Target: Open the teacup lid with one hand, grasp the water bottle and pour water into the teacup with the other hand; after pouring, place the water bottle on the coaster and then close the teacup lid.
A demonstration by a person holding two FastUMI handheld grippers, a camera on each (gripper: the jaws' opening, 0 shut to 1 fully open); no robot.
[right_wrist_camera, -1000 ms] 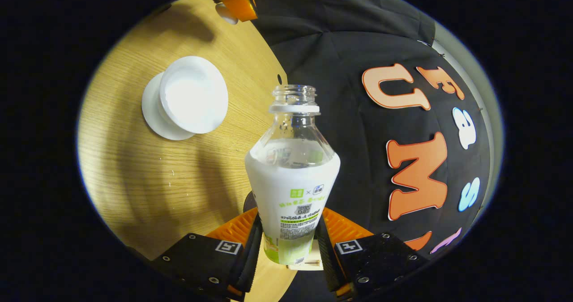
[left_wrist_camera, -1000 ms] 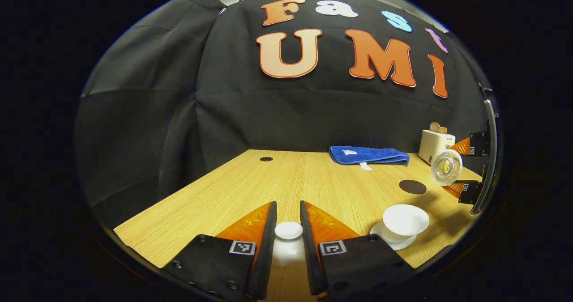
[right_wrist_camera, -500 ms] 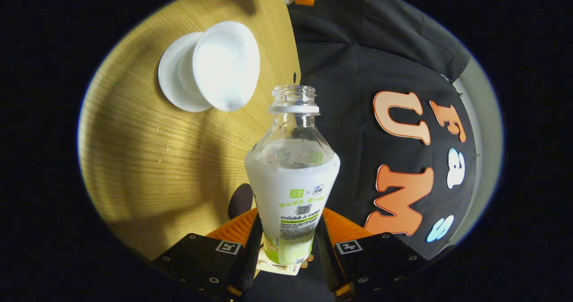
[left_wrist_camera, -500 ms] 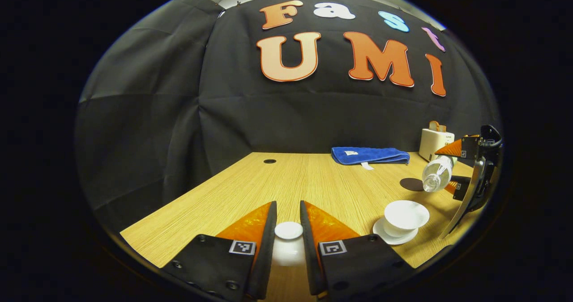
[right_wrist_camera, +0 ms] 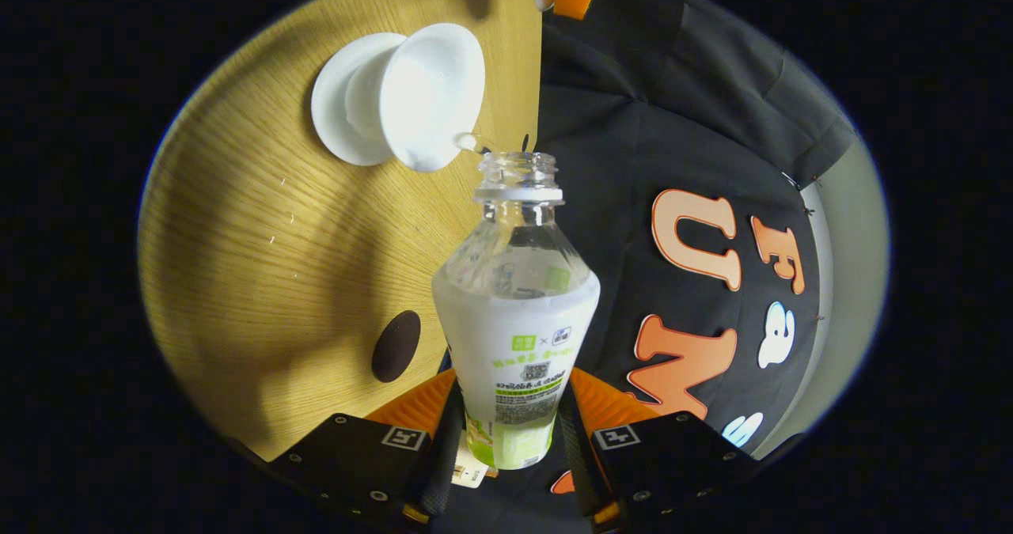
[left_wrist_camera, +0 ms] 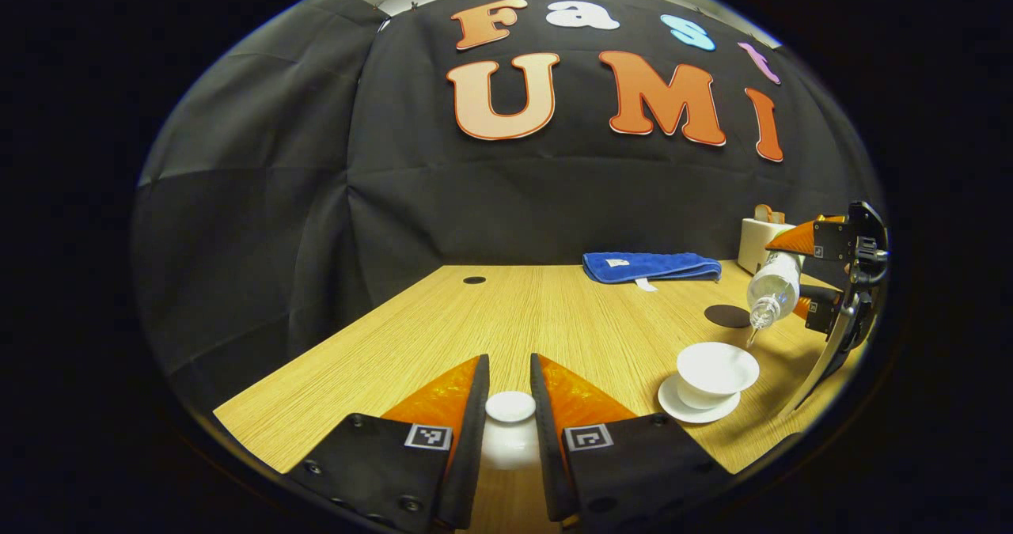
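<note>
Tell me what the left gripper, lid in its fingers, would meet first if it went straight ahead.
Probably nothing close: ahead of the left gripper and its lid lies bare table, then the black cloth wall. Depth is unclear.

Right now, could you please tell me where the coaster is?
In the left gripper view, the coaster lies bare at the table's far right, between the teacup and the blue towel.

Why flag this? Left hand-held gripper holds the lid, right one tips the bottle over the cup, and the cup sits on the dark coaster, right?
Not quite: the cup sits on a white saucer. The dark coaster lies bare behind it, as the left gripper view shows. The rest holds.
</note>
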